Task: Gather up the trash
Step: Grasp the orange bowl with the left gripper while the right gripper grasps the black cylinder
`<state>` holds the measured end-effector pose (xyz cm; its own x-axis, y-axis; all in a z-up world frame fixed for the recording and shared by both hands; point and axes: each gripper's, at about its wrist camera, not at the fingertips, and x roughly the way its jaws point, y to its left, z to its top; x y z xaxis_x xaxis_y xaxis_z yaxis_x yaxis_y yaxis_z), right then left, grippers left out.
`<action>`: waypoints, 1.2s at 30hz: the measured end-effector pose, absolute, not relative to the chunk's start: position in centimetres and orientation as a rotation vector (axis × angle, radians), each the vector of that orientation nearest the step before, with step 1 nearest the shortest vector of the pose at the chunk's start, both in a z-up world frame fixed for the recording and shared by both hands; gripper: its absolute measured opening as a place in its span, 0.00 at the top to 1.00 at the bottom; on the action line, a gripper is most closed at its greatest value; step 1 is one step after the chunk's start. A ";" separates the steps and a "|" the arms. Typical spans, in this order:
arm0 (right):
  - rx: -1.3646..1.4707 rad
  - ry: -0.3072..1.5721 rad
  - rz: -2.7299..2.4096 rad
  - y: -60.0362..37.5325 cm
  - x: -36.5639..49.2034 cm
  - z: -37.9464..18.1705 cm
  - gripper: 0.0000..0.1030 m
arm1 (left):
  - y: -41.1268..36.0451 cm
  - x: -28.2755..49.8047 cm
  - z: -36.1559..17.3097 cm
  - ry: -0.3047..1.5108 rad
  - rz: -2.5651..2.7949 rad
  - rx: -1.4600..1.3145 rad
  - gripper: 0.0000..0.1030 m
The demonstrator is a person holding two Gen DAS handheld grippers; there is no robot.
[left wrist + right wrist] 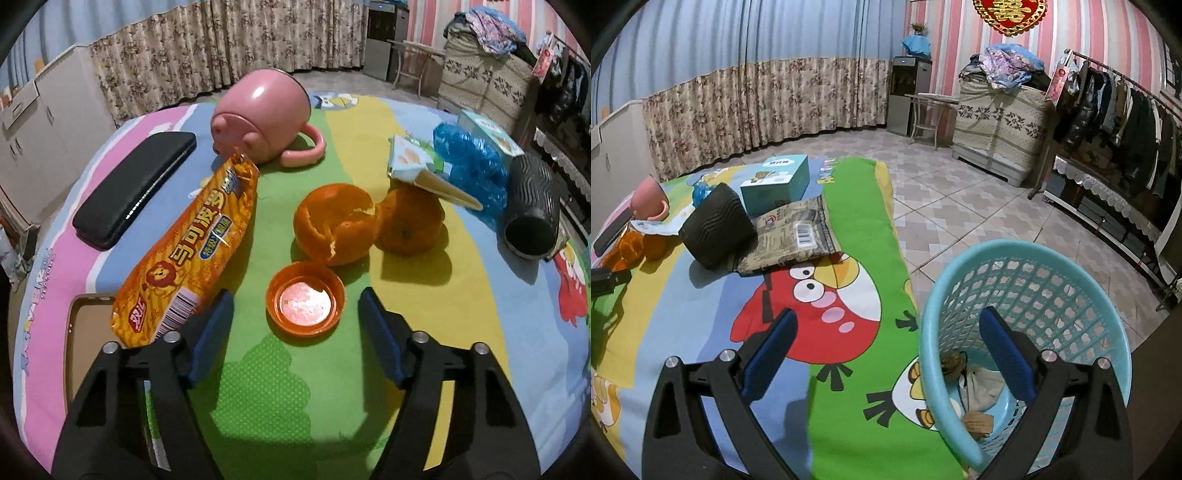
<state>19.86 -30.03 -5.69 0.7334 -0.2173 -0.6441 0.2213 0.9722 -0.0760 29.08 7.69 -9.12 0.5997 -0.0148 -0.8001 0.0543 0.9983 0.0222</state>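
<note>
Directly ahead of the left gripper [295, 310], jaws spread and empty, an orange cap [305, 298] lies upturned on the cartoon sheet [288, 387], white inside, near 2 orange-peel halves [334, 223] and a snack wrapper [188, 254]. Only the right wrist view shows the blue mesh basket [1052, 291] beside the bed, crumpled scraps [979, 384] at its bottom, under the right gripper [886, 343], likewise spread and empty.

Left tongs [295, 302], right tongs [886, 332]: black arms, blue pads, silver screws.
</note>
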 end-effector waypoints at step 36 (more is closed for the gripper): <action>-0.115 0.784 0.175 -17.4 32.3 -5.5 0.06 | 12.9 27.4 -3.6 0.718 -0.015 -0.045 0.62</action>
<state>32.31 -17.37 -5.53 0.6949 0.1140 -0.7100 -0.1990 0.9793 -0.0375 27.36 12.88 -3.58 0.7531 -0.0297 -0.6573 -0.0015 0.9989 -0.0469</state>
